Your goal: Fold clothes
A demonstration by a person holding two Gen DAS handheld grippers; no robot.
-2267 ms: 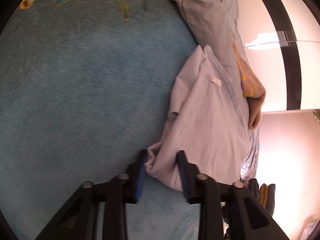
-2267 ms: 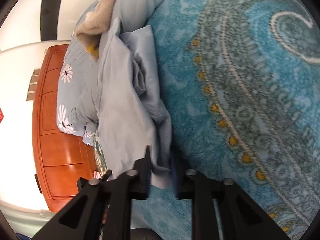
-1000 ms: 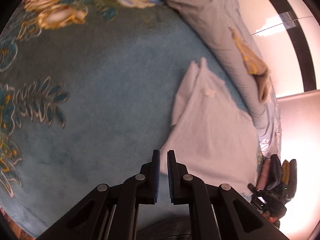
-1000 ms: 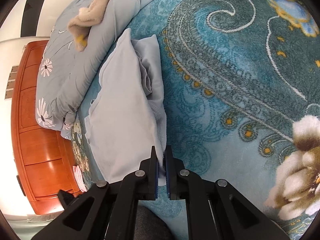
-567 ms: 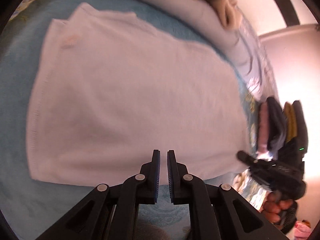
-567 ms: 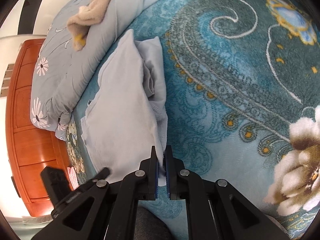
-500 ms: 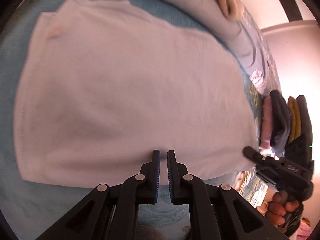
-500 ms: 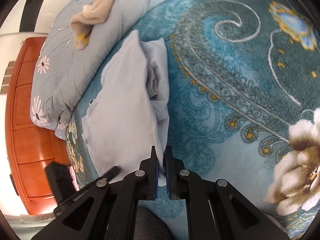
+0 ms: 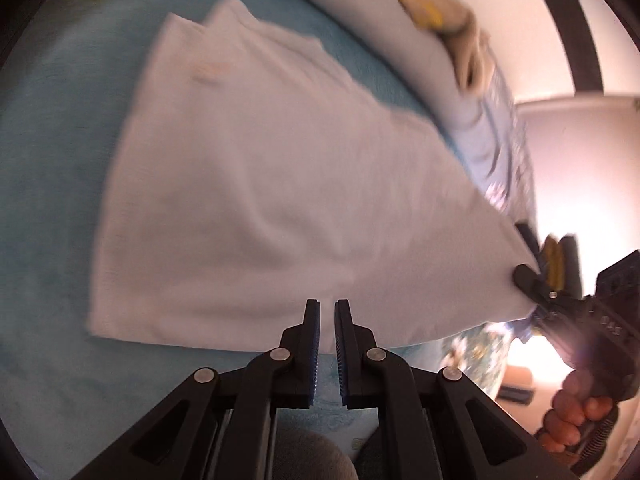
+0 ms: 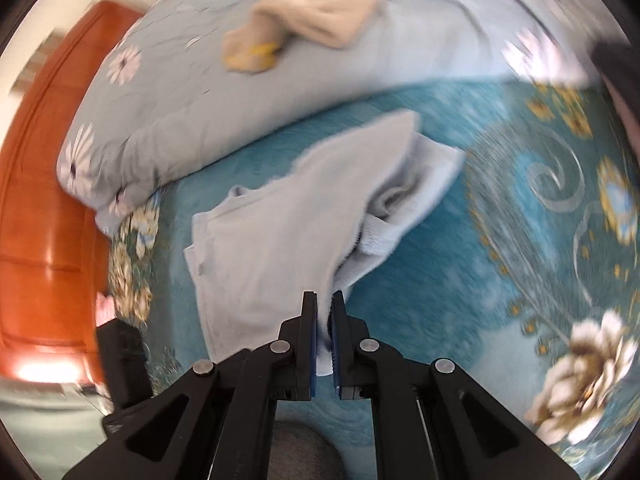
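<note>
Looking thru the left wrist cam: pale garment (image 9: 272, 200) lies flat on the teal blanket (image 9: 52, 184), long axis running far-left to near-right; bare blanket to the left, quilt (image 9: 404, 40) hard along the far edge; left gripper (image 9: 327, 312) has jaws pressed together at the near hem, grip on cloth can't be confirmed. Right wrist cam: right gripper (image 10: 324, 312) pinches the garment's (image 10: 280, 248) near corner w/ jaws nearly closed on it, patterned blanket (image 10: 540, 220) open to the right, wooden headboard (image 10: 44, 208) at left.

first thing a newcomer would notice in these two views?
The pale garment spread over the teal floral blanket fills the middle of both views. The right gripper is shut on its near edge; the left gripper is shut at its hem. Behind, a beige cloth lies on the daisy-print duvet.
</note>
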